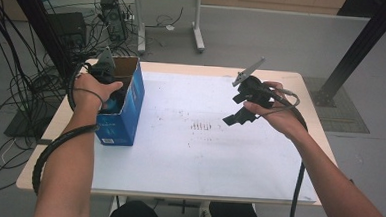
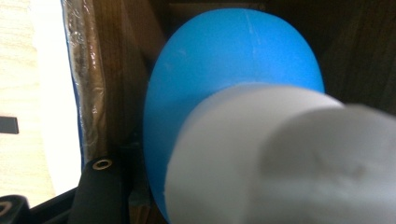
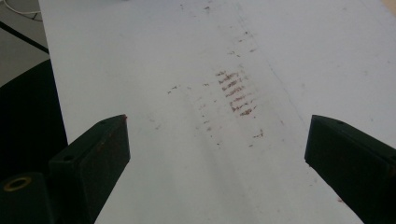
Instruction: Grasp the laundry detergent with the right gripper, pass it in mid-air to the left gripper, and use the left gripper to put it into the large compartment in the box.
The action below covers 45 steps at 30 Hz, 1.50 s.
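Observation:
An open blue cardboard box stands at the table's left side. My left gripper reaches down into it from above. In the left gripper view a rounded blue object with a thick white cylindrical part sits right at the jaws, against the box's brown inner wall. One black finger shows at its left, and the gripper is shut on the object. My right gripper hangs above the table's middle right, open, with nothing between its fingers.
A white sheet covers the table, with brown smudge marks near its middle. Tangled cables and black equipment lie on the floor to the left. A black post rises at the back right.

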{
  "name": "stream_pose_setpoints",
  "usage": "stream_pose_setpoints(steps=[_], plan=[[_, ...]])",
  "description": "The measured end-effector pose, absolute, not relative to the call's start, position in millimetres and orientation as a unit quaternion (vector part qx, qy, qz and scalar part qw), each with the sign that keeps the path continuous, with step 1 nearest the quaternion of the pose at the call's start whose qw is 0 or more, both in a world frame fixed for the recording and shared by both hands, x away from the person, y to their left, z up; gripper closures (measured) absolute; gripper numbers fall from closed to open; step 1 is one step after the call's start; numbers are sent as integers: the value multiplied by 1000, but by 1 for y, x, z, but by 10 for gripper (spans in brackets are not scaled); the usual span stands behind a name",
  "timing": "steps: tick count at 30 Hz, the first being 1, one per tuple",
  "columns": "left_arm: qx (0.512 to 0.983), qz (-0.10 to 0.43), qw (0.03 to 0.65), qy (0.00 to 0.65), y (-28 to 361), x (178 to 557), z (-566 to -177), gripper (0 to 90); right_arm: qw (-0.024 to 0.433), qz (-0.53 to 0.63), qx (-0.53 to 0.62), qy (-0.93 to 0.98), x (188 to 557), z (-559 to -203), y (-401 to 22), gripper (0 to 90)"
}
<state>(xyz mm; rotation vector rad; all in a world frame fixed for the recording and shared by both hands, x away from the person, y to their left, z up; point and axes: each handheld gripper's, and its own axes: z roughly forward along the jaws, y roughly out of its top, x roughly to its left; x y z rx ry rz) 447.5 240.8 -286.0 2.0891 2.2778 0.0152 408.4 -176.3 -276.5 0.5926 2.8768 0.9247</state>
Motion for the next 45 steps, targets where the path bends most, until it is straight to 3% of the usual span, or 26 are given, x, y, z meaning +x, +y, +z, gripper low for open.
stream_pose_setpoints(steps=[17, 25, 45], plan=[[676, 7, 28, 736, 240, 447, -286, 375, 30, 300, 193, 934, 407, -276, -177, 66], [679, 11, 37, 733, 238, 445, -282, 327, 32, 301, 189, 934, 406, -274, -177, 66], [706, 56, 51, 704, 222, 430, -211, 230, 38, 297, 185, 936, 403, -266, -175, 66]])
